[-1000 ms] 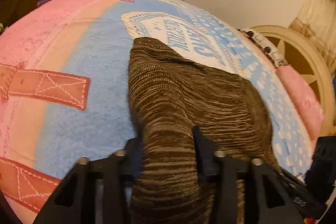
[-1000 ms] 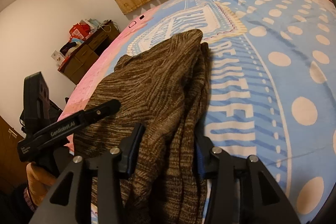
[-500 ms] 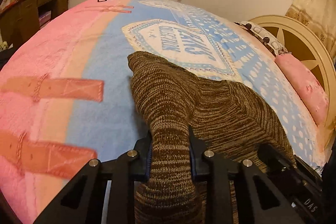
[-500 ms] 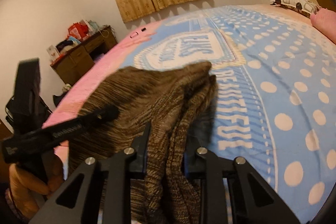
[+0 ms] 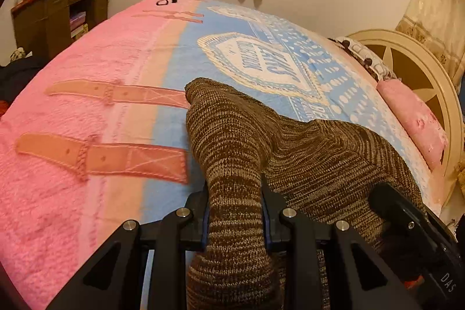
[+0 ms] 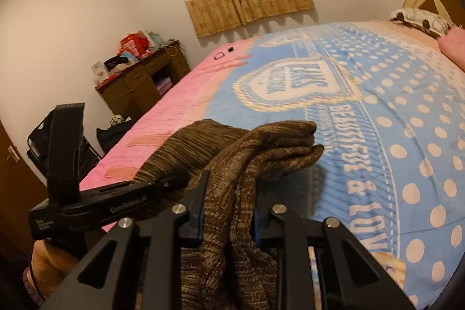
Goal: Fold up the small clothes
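over the bed blanket (image 5: 87,112), brown knit garment (image 5: 290,153) bunched between both clenched grippers, left gripper (image 5: 234,211), right gripper (image 6: 226,208)

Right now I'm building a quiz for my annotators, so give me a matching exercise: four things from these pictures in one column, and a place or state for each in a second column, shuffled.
Things:
1. brown knit garment
2. pink pillow
3. wooden desk
4. left hand-held gripper

Places or states:
A. beside the bed, cluttered on top
B. clamped on a bunched edge of knit
C. by the cream headboard
D. draped over the blue part of the blanket, gripped at two points

Pairs: 1-D, 2-C, 3-A, 4-B
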A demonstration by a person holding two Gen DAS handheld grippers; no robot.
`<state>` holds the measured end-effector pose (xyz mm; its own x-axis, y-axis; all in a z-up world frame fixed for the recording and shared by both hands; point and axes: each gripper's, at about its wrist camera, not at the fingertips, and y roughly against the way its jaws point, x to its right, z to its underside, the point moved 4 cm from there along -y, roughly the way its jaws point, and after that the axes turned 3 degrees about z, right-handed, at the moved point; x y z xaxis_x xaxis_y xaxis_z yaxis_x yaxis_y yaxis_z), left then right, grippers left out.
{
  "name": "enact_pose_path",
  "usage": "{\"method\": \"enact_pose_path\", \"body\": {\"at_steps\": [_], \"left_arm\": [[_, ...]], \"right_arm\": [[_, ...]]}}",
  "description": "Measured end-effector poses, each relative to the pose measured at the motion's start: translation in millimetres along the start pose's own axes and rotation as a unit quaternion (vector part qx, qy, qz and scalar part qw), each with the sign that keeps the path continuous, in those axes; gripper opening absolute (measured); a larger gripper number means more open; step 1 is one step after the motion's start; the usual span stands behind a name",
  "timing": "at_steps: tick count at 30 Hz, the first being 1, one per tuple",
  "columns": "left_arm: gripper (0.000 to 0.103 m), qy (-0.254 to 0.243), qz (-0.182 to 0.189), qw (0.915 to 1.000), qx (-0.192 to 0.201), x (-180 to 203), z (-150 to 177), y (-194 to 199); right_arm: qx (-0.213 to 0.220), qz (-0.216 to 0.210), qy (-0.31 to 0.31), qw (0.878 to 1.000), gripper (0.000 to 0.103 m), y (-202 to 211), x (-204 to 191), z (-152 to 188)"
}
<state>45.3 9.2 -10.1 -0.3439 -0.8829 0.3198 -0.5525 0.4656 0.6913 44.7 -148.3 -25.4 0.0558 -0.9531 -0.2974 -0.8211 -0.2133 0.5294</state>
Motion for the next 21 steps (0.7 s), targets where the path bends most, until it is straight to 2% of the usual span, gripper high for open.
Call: {"method": "enact_pose_path", "body": {"at_steps": [10,17,21], "left_arm": [[0.027,0.037,-0.001,0.9989,0.031,-45,7,42],[0.027,0.070,-0.032,0.9955,0.055,-93,6,68],[0.027,0.092,-0.063,0.9915,0.068,-131,4,84]], "right_arm": [[0.006,-0.022,0.056,0.998,0.026,6,-58,-1],[-0.003,-0.052,0.088,0.995,0.026,-13,-97,-4],[-0.012,-0.080,0.111,0.990,0.026,-32,-131,-6]]}}
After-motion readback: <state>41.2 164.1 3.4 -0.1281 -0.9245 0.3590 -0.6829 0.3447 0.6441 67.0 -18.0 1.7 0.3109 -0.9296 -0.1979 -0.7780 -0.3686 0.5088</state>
